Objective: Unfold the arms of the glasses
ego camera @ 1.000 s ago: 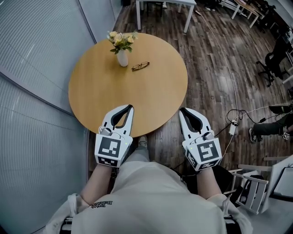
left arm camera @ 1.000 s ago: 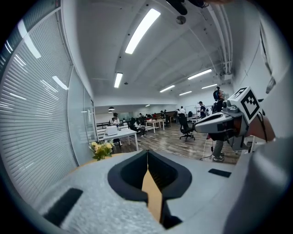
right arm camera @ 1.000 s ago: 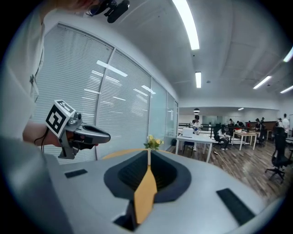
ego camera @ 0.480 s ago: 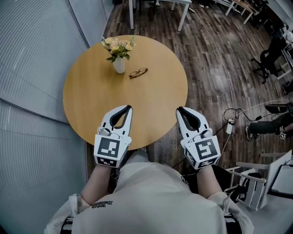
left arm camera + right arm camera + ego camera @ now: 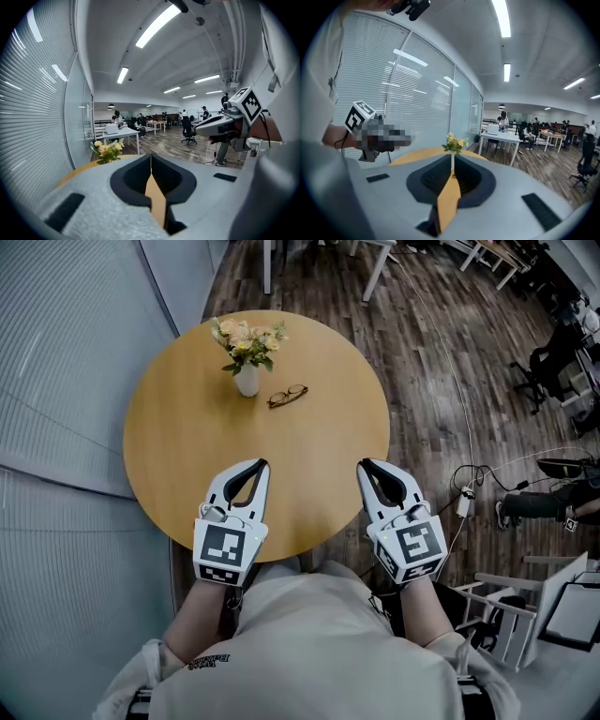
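Approach not begun: our left gripper and right gripper, both with jaws pressed together on nothing, hover at the near rim of the round tan wooden table, well apart from the dark-framed glasses just beside the white flower vase; next, we judge, the 2 must reach across and part their jaws.

Tan table; far on it, dark-rimmed glasses, white vase, yellow-cream flowers. Near, white, black-lined left gripper and right gripper, black-and-white square markers. Right, dark brown plank floor.
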Demonstrator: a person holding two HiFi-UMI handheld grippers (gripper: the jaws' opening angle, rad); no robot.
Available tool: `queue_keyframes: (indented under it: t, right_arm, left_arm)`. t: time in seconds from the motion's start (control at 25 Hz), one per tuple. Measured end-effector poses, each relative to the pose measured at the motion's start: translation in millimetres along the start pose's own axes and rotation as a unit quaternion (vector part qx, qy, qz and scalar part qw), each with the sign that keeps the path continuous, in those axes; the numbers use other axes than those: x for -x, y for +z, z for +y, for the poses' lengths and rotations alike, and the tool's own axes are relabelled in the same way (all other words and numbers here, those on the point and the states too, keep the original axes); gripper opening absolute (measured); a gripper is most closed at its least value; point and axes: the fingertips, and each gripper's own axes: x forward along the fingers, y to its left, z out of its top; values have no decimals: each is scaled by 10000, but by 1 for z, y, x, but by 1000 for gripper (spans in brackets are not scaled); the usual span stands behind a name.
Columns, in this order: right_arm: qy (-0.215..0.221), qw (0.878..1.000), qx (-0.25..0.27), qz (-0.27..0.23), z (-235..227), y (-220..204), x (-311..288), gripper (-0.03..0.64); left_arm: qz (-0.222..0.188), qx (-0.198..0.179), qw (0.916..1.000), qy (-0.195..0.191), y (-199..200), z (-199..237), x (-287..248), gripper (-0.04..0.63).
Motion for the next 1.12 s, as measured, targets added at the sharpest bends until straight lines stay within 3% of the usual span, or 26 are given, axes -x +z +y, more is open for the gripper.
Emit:
queue_keyframes:
  t: [0.32, 0.96, 1.12]
  right_arm:
    - [43, 10000, -61, -56, -7, 0, -26, 40]
    - [161, 9995, -273, -24, -76, -20, -58, 40]
    - [153, 9995, -272, 34, -93, -27, -67, 40]
  left_arm:
    - [47, -31, 10000, 15, -6, 17, -19, 23]
    - [447, 38, 9986, 289, -11, 17, -82, 25]
    - [568, 50, 9983, 146, -18, 16, -109, 25]
